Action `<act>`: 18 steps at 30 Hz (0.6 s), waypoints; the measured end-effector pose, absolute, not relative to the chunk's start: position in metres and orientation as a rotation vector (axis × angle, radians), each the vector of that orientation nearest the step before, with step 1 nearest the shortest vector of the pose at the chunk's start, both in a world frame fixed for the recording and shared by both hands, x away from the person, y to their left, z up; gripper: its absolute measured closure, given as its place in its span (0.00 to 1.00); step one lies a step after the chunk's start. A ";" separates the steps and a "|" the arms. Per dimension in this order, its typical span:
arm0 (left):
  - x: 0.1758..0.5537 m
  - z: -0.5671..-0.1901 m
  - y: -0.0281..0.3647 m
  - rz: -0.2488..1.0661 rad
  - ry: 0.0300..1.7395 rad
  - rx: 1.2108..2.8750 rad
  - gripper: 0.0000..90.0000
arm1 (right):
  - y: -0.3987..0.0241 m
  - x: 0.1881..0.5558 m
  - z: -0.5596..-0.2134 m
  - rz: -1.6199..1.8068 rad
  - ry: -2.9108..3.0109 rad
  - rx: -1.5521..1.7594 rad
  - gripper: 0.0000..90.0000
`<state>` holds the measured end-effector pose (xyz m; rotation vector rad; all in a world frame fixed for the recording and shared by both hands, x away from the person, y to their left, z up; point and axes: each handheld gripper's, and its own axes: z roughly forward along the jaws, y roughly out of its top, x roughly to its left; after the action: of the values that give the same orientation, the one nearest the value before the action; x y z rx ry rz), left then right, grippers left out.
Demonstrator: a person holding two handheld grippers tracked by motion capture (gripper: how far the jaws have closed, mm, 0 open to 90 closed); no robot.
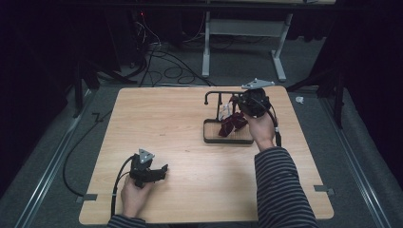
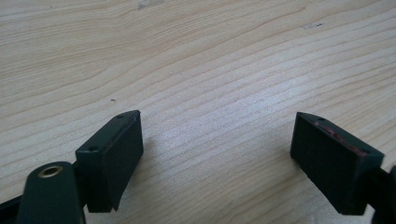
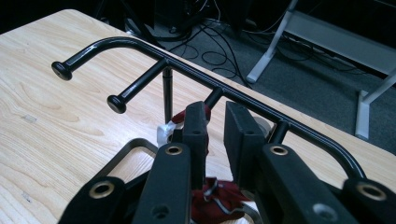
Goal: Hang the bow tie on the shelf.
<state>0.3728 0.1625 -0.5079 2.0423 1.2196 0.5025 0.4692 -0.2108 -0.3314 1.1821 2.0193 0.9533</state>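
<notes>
Near the tabletop's (image 1: 190,123) front left corner, the left gripper (image 1: 159,172) rests low over bare light wood grain, its fingers (image 2: 112,158) spread wide and holding nothing. Toward the far right edge, the right gripper (image 1: 237,111) reaches into a black rack (image 1: 228,137) with pegs, fingers (image 3: 198,128) nearly closed around dark red fabric (image 1: 232,124). Beyond lie grey carpet (image 1: 237,66), tangled cables (image 1: 166,66) and a white table frame (image 1: 247,33) in dim surroundings.

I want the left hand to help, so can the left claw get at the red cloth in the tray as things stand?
Probably yes: the left claw is open over bare table, nothing lies between, though the right claw already crowds the red cloth.
</notes>
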 end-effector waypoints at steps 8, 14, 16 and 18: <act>0.373 -0.508 0.162 0.504 1.220 2.041 0.20 | -0.212 0.463 -0.328 0.967 2.028 1.169 0.81; 0.373 -0.508 0.162 0.502 1.220 2.042 0.20 | -0.216 0.454 -0.327 1.017 2.033 1.176 0.77; 0.373 -0.508 0.162 0.504 1.219 2.041 0.20 | -0.217 0.453 -0.327 1.018 2.036 1.169 0.77; 0.373 -0.508 0.163 0.502 1.219 2.043 0.20 | -0.219 0.448 -0.327 1.035 2.038 1.166 0.75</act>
<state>0.3728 0.1625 -0.5079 2.0426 1.2194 0.5024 0.4482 -0.2195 -0.3275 1.1665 2.0376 1.0353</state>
